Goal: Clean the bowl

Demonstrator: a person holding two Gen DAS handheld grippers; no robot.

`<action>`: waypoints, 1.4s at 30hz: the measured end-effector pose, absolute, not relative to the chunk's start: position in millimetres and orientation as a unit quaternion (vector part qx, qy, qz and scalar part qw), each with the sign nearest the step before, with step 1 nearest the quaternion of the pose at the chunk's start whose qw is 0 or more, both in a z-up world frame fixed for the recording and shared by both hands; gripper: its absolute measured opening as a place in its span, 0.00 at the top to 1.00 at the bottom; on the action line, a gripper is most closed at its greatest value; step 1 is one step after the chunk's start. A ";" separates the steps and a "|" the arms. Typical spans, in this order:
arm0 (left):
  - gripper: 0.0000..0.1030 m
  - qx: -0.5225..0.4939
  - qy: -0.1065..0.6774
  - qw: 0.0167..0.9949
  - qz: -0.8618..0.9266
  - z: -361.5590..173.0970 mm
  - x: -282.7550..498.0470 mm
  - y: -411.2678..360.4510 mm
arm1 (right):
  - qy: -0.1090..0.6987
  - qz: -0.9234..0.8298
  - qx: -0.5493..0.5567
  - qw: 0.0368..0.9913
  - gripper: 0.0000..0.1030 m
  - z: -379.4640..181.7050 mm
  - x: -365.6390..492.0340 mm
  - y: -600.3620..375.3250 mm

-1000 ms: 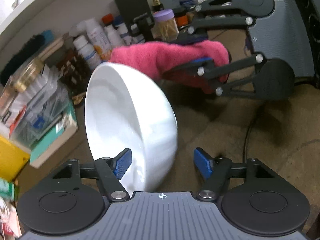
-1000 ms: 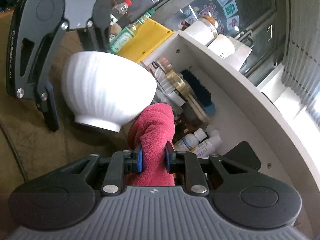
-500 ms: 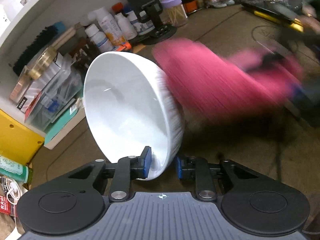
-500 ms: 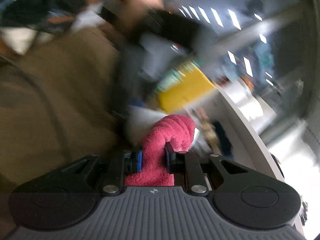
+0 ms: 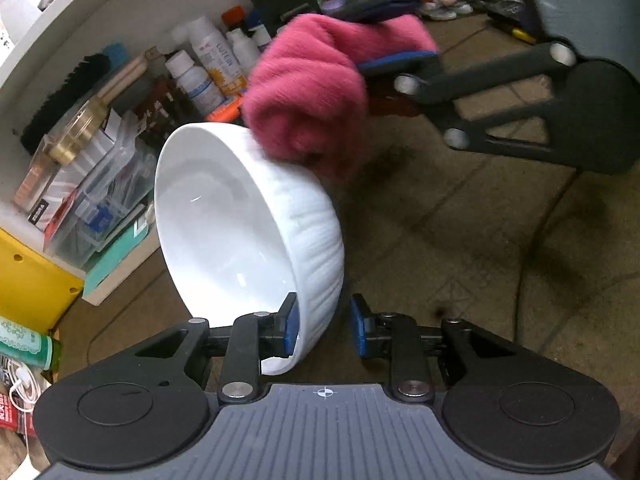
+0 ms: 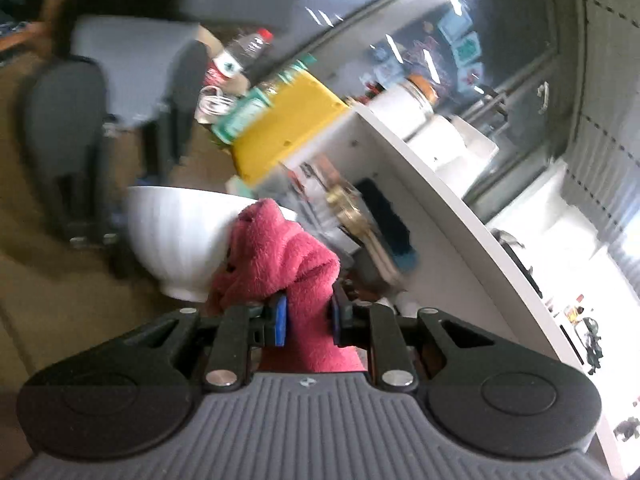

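A white ribbed bowl (image 5: 240, 232) hangs tilted over the brown mat, its hollow turned left toward the shelf. My left gripper (image 5: 324, 330) has the bowl's near wall between its blue pads, one pad inside and one outside, and its jaws are opening slightly. A pink cloth (image 5: 308, 100) is bunched against the bowl's far rim. My right gripper (image 6: 306, 316) is shut on that cloth (image 6: 280, 256), which covers part of the bowl (image 6: 176, 240) in the right wrist view.
A white shelf (image 5: 60, 40) at the left is packed with bottles (image 5: 208, 68), boxes and a brush. A yellow box (image 5: 28, 276) stands beside it. A black cable (image 5: 528, 264) runs across the brown mat (image 5: 460, 240) on the right.
My left jaws went from wide open to closed around the bowl's wall. The right gripper swung its pink cloth from behind the bowl onto the far rim.
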State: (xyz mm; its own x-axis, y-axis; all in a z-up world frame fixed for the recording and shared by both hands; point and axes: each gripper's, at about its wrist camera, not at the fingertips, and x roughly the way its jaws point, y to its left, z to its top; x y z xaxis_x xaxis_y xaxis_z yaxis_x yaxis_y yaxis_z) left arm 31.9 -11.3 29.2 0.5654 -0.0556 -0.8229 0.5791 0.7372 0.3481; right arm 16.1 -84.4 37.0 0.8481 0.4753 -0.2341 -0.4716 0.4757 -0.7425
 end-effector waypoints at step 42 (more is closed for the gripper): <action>0.84 0.193 0.341 0.878 -0.276 50.9 43.3 -57.9 | 0.071 0.253 -0.366 0.893 0.79 26.7 5.1 -170.7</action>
